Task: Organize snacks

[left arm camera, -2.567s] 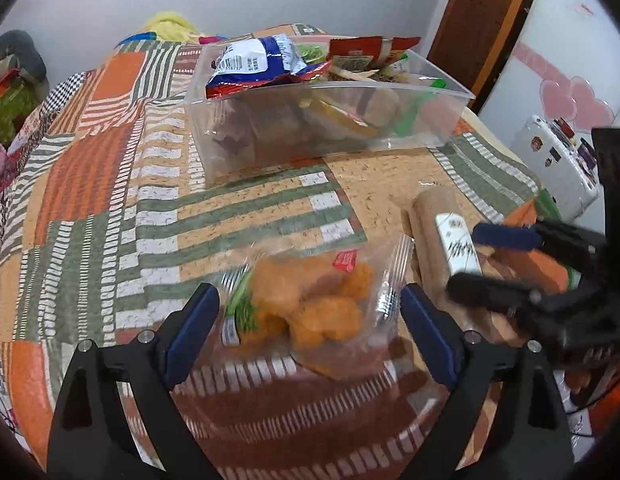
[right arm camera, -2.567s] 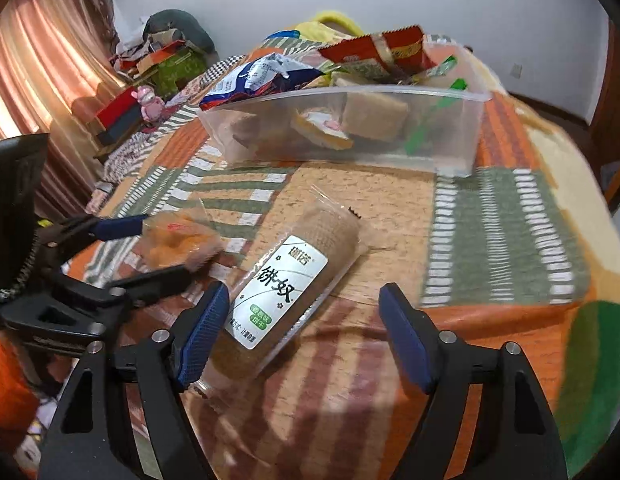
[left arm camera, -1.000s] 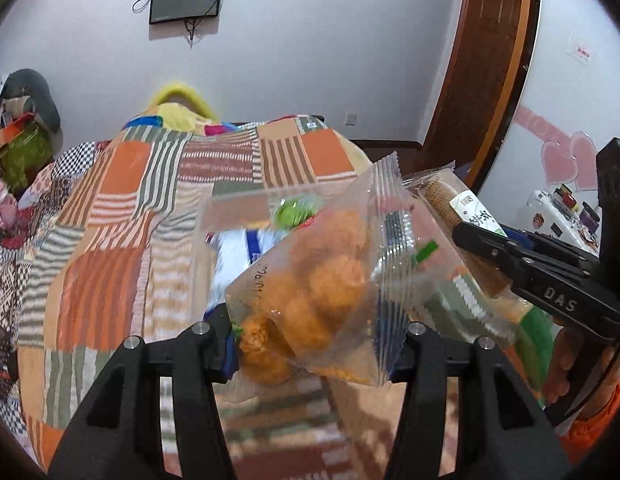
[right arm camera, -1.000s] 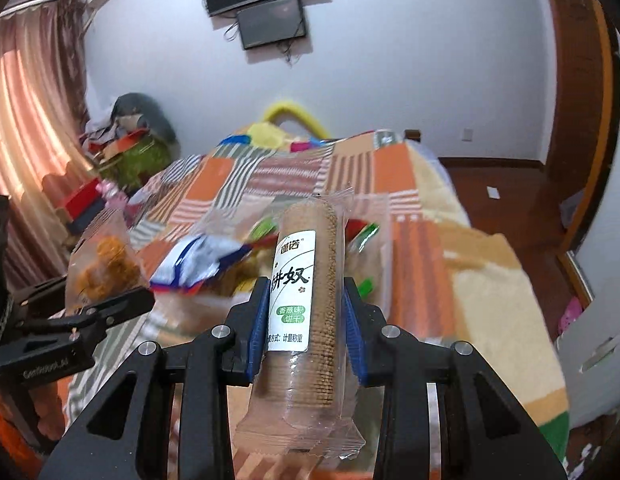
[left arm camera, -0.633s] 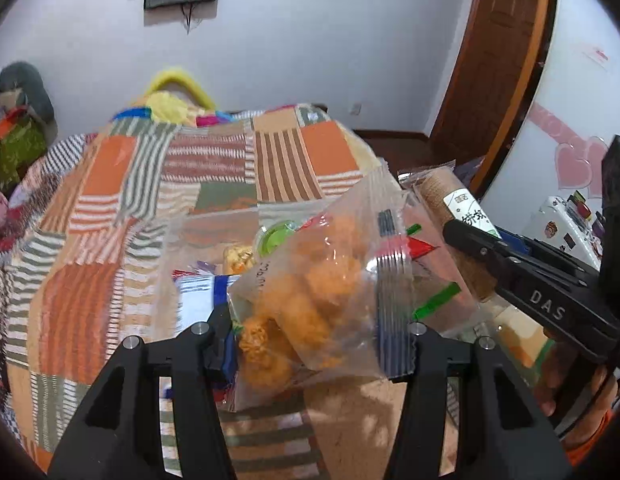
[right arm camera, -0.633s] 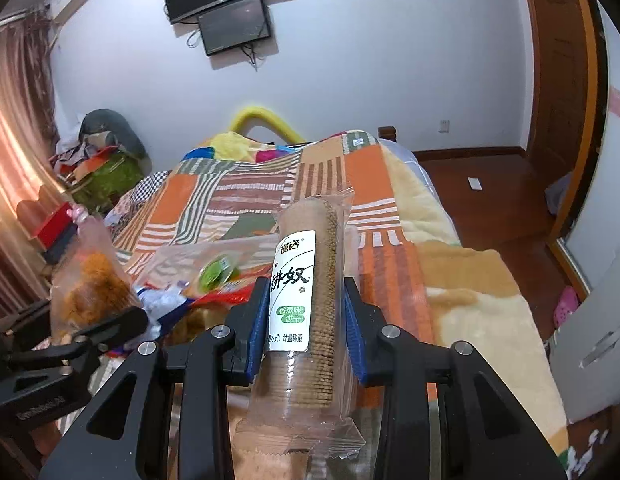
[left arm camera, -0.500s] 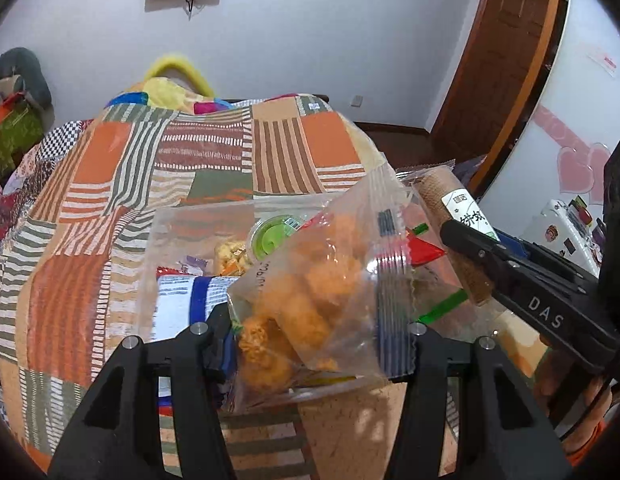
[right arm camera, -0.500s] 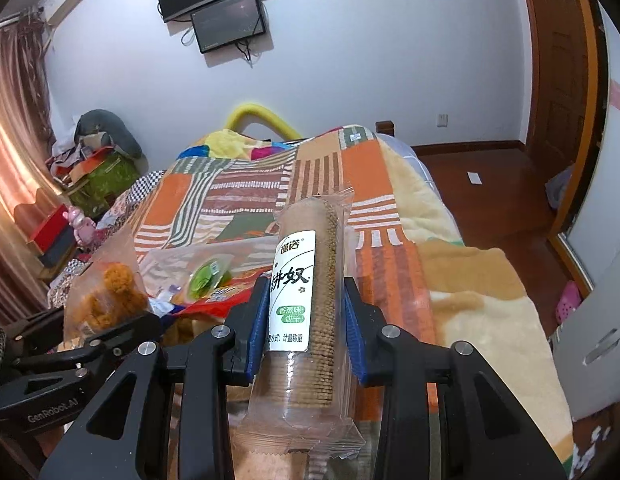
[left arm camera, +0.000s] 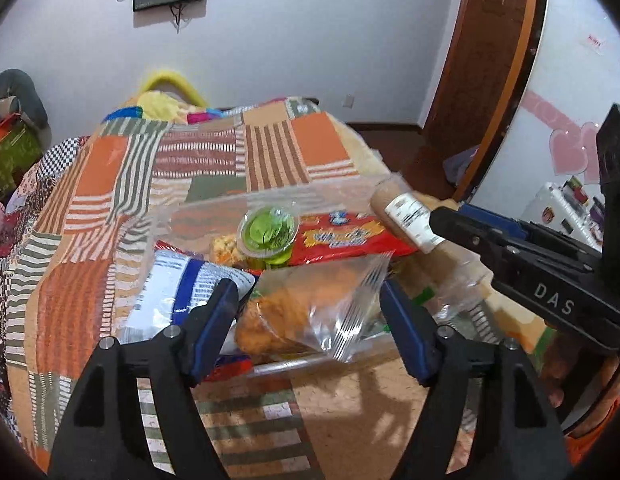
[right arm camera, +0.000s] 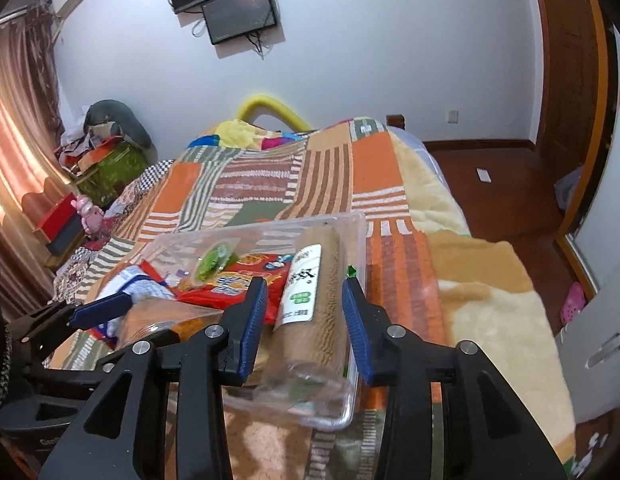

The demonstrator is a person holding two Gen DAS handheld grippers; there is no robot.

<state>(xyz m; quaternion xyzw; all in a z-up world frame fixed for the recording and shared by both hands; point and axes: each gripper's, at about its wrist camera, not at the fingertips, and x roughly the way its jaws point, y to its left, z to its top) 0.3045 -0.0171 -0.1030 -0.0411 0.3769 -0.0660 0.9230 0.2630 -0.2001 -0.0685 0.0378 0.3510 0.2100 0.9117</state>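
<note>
A clear bag of orange fried snacks (left arm camera: 306,312) lies loose between the fingers of my left gripper (left arm camera: 310,320), sagging onto the contents of the clear plastic bin (left arm camera: 286,365). The left jaws are opening and their pads stand off the bag. In the right wrist view, a brown biscuit roll with a white label (right arm camera: 310,300) tilts down into the bin (right arm camera: 349,412) between the blue pads of my right gripper (right arm camera: 306,312). The right jaws are opening too, with a gap beside the roll. Each gripper shows in the other's view: the right gripper (left arm camera: 453,216) and the left gripper (right arm camera: 138,320).
Inside the bin lie a green jelly cup (left arm camera: 268,232), a red packet (left arm camera: 341,240) and a blue-and-white bag (left arm camera: 182,292). The bin sits on a patchwork blanket (left arm camera: 270,152) over a bed. The bed's edge and a wooden floor (right arm camera: 497,184) are to the right.
Both grippers came forward over the bin. The left jaws spread wide and the orange snack bag dropped from upright to lying on the bin's contents. The biscuit roll slid down between the right pads.
</note>
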